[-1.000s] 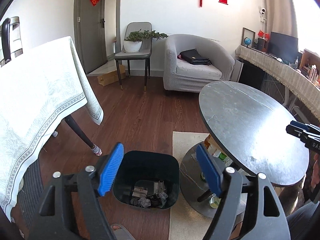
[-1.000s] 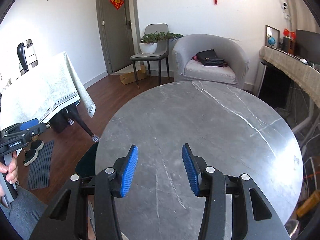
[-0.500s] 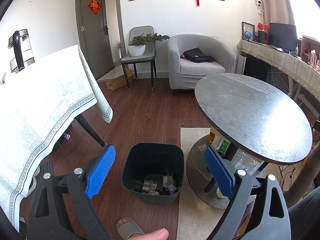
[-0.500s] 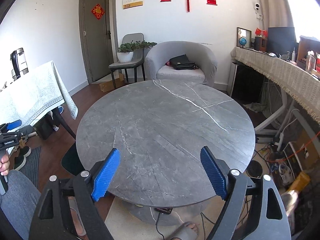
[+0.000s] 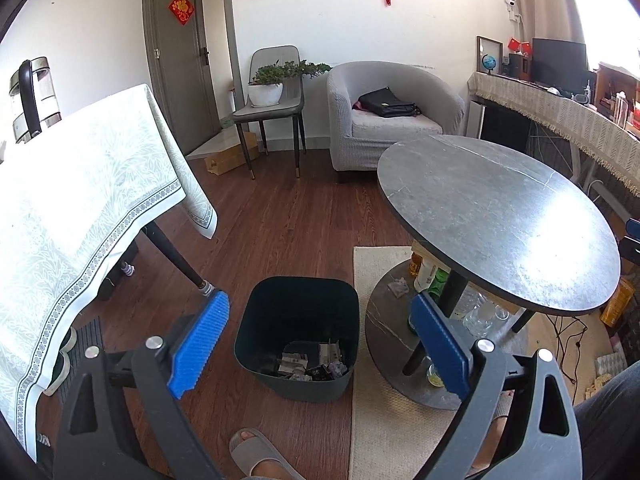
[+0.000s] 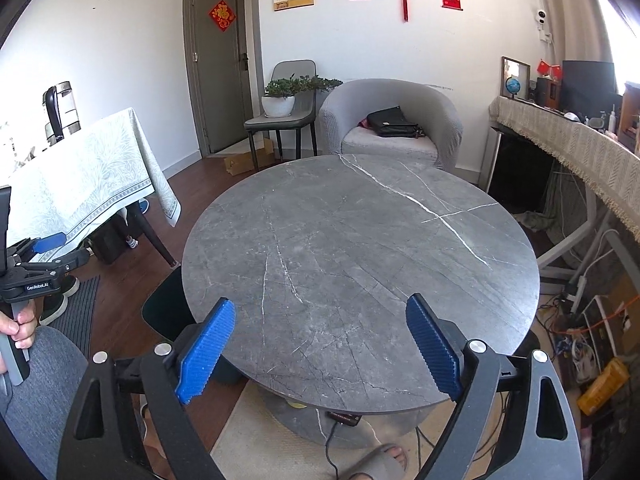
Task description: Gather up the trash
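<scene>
Two tables (image 6: 360,248) (image 5: 80,184), wood floor (image 5: 288,232).

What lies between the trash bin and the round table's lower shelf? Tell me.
In the left wrist view, only a strip of cream rug separates the trash bin from the lower shelf; nothing sits on that strip.

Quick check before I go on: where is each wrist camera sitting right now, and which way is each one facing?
Left wrist: rides the open left gripper, tilted down at the trash bin beside the round table; a sandalled foot shows.
Right wrist: rides the open right gripper, looking across the round table; the left gripper and left hand show.
Shared: table, armchair, door.
</scene>
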`<state>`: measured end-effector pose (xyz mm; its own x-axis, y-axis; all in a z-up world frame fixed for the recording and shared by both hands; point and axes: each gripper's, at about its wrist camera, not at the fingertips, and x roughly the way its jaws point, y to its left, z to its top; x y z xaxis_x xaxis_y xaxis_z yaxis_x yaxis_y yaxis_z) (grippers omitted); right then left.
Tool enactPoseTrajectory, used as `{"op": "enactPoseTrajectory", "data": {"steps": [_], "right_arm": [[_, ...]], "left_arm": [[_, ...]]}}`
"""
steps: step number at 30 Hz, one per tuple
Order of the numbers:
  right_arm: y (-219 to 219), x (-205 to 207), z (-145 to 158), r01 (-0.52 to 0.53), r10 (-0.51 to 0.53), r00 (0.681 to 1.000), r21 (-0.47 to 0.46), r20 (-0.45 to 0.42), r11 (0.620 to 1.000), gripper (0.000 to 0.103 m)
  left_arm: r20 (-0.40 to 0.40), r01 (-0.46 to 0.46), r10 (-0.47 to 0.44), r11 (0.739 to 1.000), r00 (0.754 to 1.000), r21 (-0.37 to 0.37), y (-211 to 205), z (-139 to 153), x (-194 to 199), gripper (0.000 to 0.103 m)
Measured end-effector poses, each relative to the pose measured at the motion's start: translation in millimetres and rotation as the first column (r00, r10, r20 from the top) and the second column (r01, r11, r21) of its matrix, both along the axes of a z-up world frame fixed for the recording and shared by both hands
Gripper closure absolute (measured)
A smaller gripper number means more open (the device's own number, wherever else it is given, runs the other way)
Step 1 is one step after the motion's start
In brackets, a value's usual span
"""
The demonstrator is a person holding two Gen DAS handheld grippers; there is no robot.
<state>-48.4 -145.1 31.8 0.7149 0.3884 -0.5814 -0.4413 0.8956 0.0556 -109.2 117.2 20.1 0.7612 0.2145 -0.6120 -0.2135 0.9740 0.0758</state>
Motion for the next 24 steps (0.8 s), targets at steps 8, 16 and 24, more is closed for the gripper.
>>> {"op": "enactPoseTrajectory", "data": {"steps": [8, 16, 24], "right_arm": [[4.7, 1.1, 0.1, -0.008, 0.008, 1.0, -0.007, -0.009, 1.0, 0.014], [12.1, 1.3, -0.3, -0.021, 0.021, 1.0, -0.012, -0.011, 1.0, 0.014], [14.5, 1.5, -0.3, -0.025, 0.025, 1.0, -0.013, -0.01, 1.0, 0.014]], "left_arm": [[-0.015, 0.001, -0.001, 1.0, 1.0, -0.02, 4.0, -2.7, 0.3, 0.007], [-0.01, -0.002, 0.002, 1.0, 1.0, -0.013, 4.5, -3.2, -1.1, 0.007], [-0.012, 0.0, -0.001, 1.0, 1.0, -0.029, 8.4, -4.5, -1.7, 0.007]]}}
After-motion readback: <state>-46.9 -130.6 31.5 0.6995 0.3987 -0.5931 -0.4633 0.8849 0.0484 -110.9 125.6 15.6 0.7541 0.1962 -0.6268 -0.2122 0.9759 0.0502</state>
